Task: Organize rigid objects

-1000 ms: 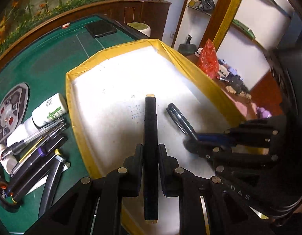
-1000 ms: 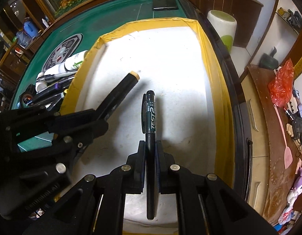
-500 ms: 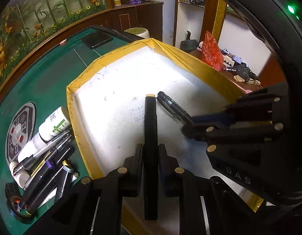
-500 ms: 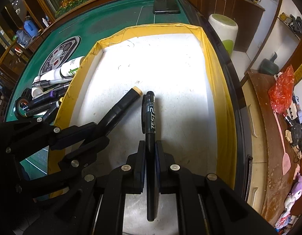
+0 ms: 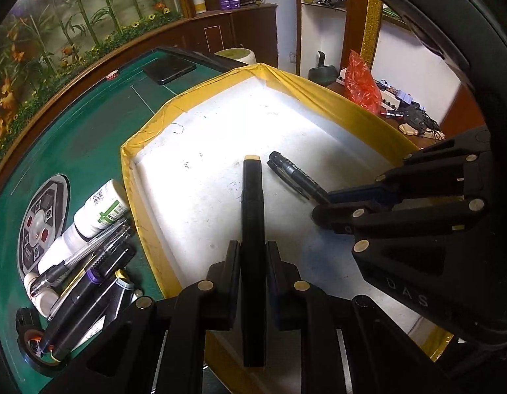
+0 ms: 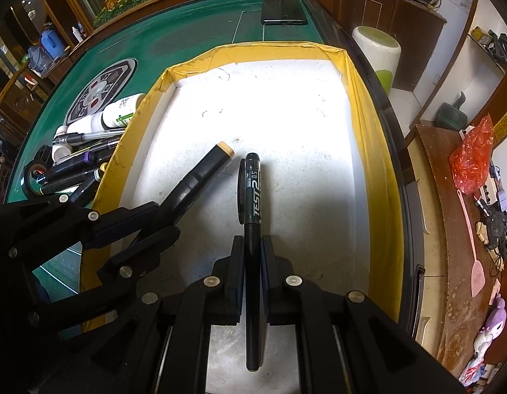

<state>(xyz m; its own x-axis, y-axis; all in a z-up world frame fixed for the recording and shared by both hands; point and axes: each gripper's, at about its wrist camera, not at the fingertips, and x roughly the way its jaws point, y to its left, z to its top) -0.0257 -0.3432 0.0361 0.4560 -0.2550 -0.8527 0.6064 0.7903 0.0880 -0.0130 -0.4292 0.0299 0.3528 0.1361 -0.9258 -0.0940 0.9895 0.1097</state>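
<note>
The black marker with a tan end cap (image 5: 252, 216) sits lengthwise between the jaws of the left gripper (image 5: 252, 256), pinched mid-barrel so that it points forward over the white tray (image 5: 220, 138). Beside it, the black gel pen (image 6: 253, 197) is clamped the same way in the right gripper (image 6: 252, 256), its cap nearly level with the marker's tip. Both are held above the tray floor, near its middle; probably the parallel grip lets them be laid down side by side. The tray's yellow-taped rim (image 6: 381, 164) would keep them from rolling out. The remaining pens and white bottles (image 5: 89, 246) lie heaped on the green counter (image 5: 89, 124) just outside the tray's left wall.
</note>
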